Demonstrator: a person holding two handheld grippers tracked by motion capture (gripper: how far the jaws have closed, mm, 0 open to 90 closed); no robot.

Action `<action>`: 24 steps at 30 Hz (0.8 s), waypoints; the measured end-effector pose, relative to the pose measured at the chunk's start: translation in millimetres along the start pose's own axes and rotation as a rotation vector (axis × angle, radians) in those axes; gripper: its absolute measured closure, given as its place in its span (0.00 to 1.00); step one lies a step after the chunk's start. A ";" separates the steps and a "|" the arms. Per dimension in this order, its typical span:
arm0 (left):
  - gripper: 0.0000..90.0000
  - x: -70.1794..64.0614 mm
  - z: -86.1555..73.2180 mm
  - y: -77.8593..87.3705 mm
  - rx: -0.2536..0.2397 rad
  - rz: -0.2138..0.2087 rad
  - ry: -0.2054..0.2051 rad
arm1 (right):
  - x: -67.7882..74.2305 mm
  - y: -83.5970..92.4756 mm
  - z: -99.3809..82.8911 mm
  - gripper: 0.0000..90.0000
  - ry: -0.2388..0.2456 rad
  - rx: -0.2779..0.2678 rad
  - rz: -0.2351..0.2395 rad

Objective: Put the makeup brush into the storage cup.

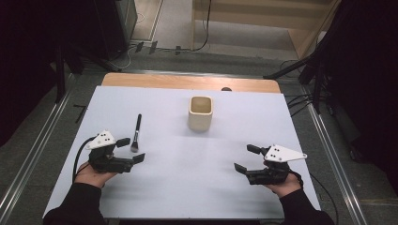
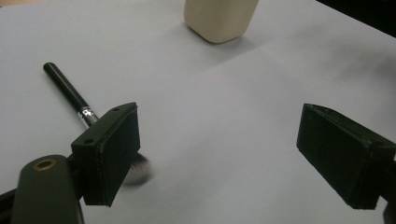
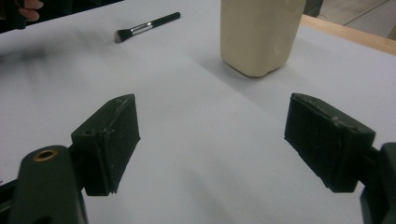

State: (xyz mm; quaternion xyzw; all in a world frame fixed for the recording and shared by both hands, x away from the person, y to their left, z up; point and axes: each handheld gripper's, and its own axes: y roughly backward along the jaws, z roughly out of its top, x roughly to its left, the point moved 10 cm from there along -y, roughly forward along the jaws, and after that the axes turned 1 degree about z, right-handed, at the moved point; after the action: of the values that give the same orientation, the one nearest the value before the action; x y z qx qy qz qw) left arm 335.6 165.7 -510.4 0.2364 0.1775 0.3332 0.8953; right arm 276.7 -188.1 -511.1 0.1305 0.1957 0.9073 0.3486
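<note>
Two grippers sat low at the near side of the table (image 1: 187, 197), each held in a person's hand. The left gripper (image 1: 131, 150) had its jaws spread wide with nothing between them, and just beside its farther jaw lay the bristle end of a makeup brush (image 1: 136, 133). In the left gripper view the brush head (image 2: 139, 168) was partly hidden behind one jaw, its black handle running away across the white surface. The right gripper (image 1: 246, 157) was well apart from it, jaws likewise wide and empty. Farther back, near the table's middle, a cream cup (image 1: 201, 113) stood upright, apart from the brush.
</note>
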 end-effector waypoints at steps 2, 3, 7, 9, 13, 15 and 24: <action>0.15 1.2 3.0 -0.3 -0.011 0.003 0.007 | -1.7 2.3 0.3 0.21 0.003 -0.002 -0.012; 0.15 2.4 4.4 -0.8 -0.013 0.015 0.011 | -1.7 2.3 0.3 0.21 0.003 -0.002 -0.012; 0.15 5.5 8.6 -2.9 -0.003 0.038 0.006 | -3.8 3.6 -0.5 0.21 -0.005 -0.002 -0.017; 0.15 7.4 11.6 -4.0 -0.005 0.053 0.013 | -4.3 3.2 -0.7 0.21 -0.006 -0.001 -0.017; 0.15 10.9 15.4 -5.6 -0.001 0.082 0.006 | -3.5 3.4 -0.6 0.21 -0.004 0.000 -0.017; 0.16 14.0 17.0 -5.7 -0.002 0.109 -0.001 | -3.7 3.4 -0.6 0.21 -0.001 -0.001 -0.018; 0.16 24.3 24.9 -9.5 0.000 0.150 0.037 | -4.2 3.4 -0.3 0.21 -0.006 -0.008 -0.013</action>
State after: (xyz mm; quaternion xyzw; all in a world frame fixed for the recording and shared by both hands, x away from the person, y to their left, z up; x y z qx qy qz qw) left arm 369.7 168.2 -498.8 0.2429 0.1757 0.4038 0.8643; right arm 277.6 -193.4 -510.2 0.1306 0.1921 0.9053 0.3556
